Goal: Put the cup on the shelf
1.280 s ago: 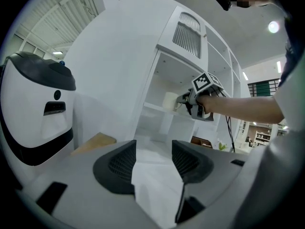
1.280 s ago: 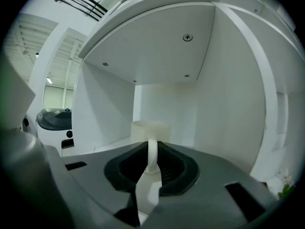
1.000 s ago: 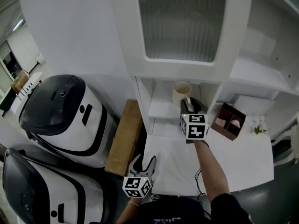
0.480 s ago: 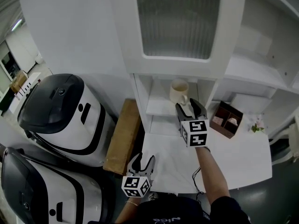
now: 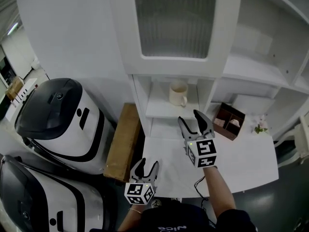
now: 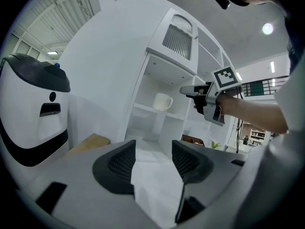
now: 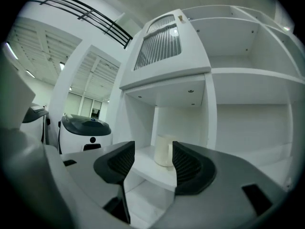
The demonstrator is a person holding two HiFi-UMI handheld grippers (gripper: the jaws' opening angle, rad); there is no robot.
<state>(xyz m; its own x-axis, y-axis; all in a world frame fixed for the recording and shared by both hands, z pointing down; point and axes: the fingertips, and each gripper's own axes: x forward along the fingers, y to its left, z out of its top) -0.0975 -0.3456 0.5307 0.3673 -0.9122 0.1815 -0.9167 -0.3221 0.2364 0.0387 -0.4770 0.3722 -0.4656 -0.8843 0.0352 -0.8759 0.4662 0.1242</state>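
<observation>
A cream cup (image 5: 177,94) stands upright on the low white shelf (image 5: 157,109) of the cabinet, handle toward me; it also shows in the right gripper view (image 7: 164,150) and the left gripper view (image 6: 162,101). My right gripper (image 5: 189,120) hovers above the white table (image 5: 241,163), in front of the shelf and apart from the cup. Its jaws are opening and nothing is between them (image 7: 150,163). My left gripper (image 5: 147,164) is low at the table's near left edge, open and empty (image 6: 153,159).
Two large white and black machines (image 5: 53,115) stand at the left, beside a wooden bench (image 5: 123,141). A brown box (image 5: 231,122) and a small plant (image 5: 260,125) sit at the table's back right. A ribbed-glass cabinet door (image 5: 171,21) hangs above the shelf.
My right gripper let go of the cup, its jaws spread, and it drew back from the shelf toward me. The cup stays on the shelf. The left gripper barely moved.
</observation>
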